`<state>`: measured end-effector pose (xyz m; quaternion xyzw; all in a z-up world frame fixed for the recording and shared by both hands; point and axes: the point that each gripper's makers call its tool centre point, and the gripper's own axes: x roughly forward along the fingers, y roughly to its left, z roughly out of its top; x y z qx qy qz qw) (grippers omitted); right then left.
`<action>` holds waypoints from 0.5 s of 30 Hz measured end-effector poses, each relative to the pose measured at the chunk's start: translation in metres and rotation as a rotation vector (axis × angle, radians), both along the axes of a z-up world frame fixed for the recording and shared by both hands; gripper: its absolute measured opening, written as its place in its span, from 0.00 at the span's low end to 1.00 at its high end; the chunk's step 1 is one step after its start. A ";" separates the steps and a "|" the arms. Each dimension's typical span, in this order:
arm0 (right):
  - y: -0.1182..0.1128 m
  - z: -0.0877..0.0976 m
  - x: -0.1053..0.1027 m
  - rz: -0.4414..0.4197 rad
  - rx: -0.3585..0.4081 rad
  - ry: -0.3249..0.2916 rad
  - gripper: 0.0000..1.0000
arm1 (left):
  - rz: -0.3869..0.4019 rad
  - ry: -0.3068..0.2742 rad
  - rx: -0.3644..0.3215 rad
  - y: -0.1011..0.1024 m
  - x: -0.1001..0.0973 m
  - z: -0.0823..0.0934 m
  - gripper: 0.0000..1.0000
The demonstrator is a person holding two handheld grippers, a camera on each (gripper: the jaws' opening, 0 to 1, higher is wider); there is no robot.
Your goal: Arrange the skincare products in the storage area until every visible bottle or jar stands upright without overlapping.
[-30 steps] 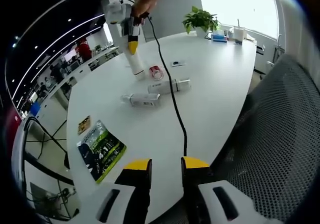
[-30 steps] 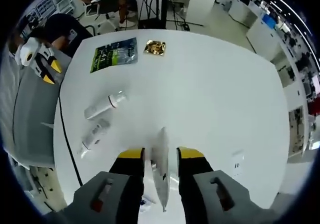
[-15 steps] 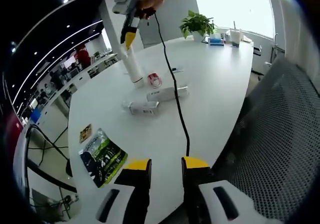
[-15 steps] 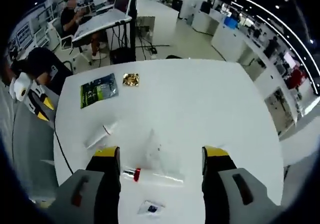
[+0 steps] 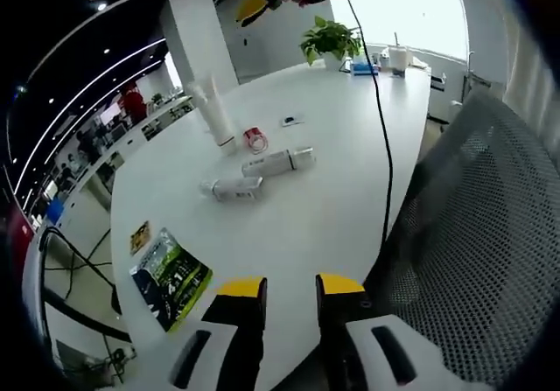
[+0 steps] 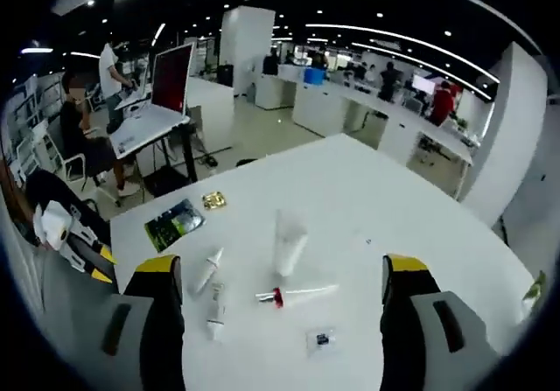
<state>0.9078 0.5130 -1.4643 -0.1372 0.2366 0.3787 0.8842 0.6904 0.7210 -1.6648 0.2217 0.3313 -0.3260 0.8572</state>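
Observation:
A white tube (image 6: 289,238) stands upright on the round white table (image 6: 411,233), cap end down. It also appears as the white tube (image 5: 217,111) in the left gripper view. Beside it lies a thin red-capped tube (image 6: 297,294). Two white bottles (image 5: 278,161) (image 5: 232,189) lie on their sides. My right gripper (image 6: 282,268) hangs wide open high above them, holding nothing. It shows as the right gripper (image 5: 262,2) in a hand. My left gripper (image 5: 290,288) hovers off the table's near edge, jaws a narrow gap apart, empty.
A green packet (image 5: 171,277) and a small gold packet (image 5: 140,236) lie at the table's left. A dark sachet (image 5: 290,120) sits past the tubes. A black cable (image 5: 381,102) hangs over the table. A mesh chair (image 5: 472,233) stands at the right, and a plant (image 5: 328,37) at the far end.
My right gripper let go of the white tube, opened wide and rose well above the table. The tube now stands upright by itself. The left gripper stayed put.

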 end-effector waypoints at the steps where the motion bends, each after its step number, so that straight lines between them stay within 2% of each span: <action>1: -0.005 -0.001 -0.010 -0.015 0.016 0.000 0.88 | 0.001 -0.002 0.002 0.001 0.000 0.000 0.23; 4: -0.012 -0.005 -0.028 -0.055 0.068 0.000 0.90 | 0.002 -0.006 -0.001 0.001 0.001 0.001 0.23; 6: -0.016 -0.008 -0.039 -0.111 0.145 0.012 0.92 | -0.005 0.002 0.006 0.000 0.000 -0.001 0.23; 7: -0.019 -0.009 -0.041 -0.174 0.215 0.014 0.96 | -0.007 0.006 0.009 0.000 -0.001 -0.001 0.23; 10: -0.027 -0.017 -0.054 -0.205 0.274 0.051 0.97 | -0.012 0.033 0.018 0.000 -0.003 -0.006 0.23; 11: -0.030 -0.020 -0.057 -0.210 0.267 0.052 0.97 | -0.013 0.042 0.025 0.001 -0.004 -0.008 0.23; 12: -0.033 -0.020 -0.060 -0.231 0.295 0.052 0.97 | -0.007 0.061 0.034 0.002 -0.005 -0.011 0.23; 14: -0.035 -0.020 -0.066 -0.244 0.349 0.074 0.97 | 0.002 0.059 0.042 0.004 -0.004 -0.011 0.24; 15: -0.036 -0.019 -0.068 -0.248 0.364 0.059 0.97 | 0.006 0.056 0.045 0.005 -0.003 -0.010 0.24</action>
